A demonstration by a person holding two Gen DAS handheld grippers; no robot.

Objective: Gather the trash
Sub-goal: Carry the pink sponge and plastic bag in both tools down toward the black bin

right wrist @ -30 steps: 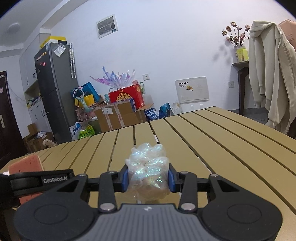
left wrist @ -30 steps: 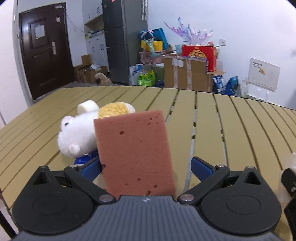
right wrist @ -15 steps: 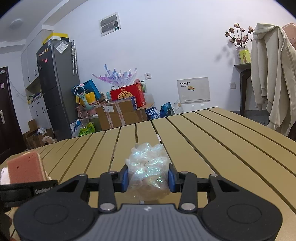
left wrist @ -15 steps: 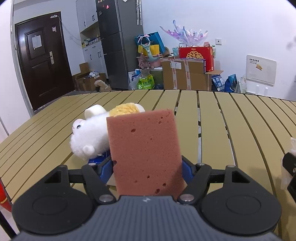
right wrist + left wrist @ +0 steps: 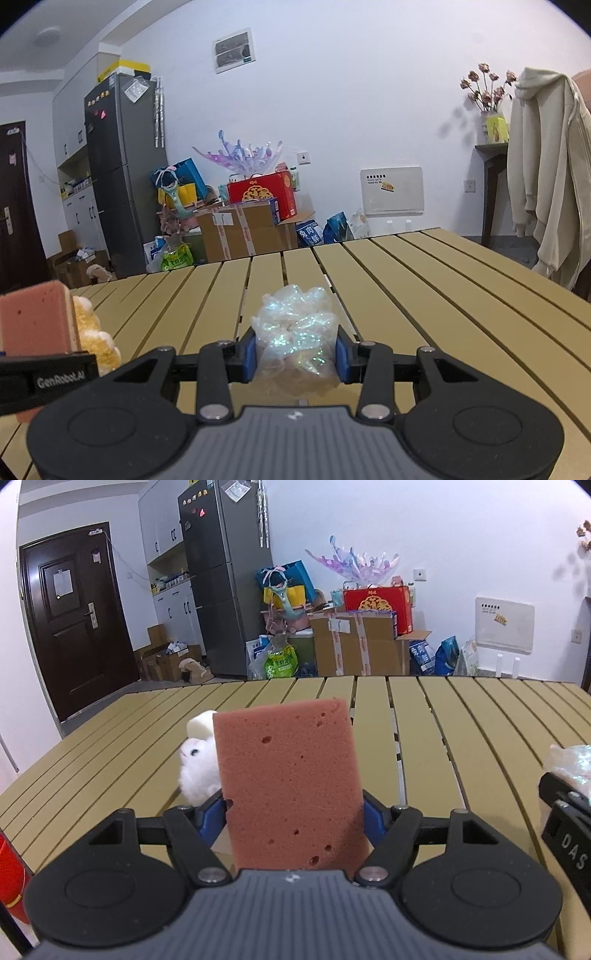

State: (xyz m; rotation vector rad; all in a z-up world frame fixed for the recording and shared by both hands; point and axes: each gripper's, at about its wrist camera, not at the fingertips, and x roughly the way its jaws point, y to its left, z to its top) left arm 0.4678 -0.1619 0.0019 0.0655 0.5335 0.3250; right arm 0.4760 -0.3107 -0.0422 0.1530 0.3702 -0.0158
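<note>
Sponge [image 5: 291, 786] stands upright between the fingers of the left gripper [image 5: 293, 812], its lower edges pinched by the blue pads on either side, so the fingers are clamped on it and it is lifted clear of the slatted counter [image 5: 436, 746]. It looks light, soft and springy, pitted with small holes; a hold low on the two narrow sides, as here, should do, though a hard squeeze would likely just dent it, and a loose one may let it tip since most of it stands above the pads. Behind it to the left a white plush toy [image 5: 197, 766] lies on the counter, partly hidden, and it reads as no trash.

Further right, the right gripper [image 5: 295, 356] has its fingers closed on a crumpled wad of shiny plastic wrap [image 5: 295, 332], held just above the counter boards. That wad seems almost weightless, crinkly and slippery, and it gives under pressure, so the grip has to sit across its thickest middle; pinched at a loose flap it could well slide out or unfold. In this view the sponge shows at the far left edge with a yellow fluffy thing [image 5: 94, 339] just behind it. No bin or bag is in view in either picture
</note>
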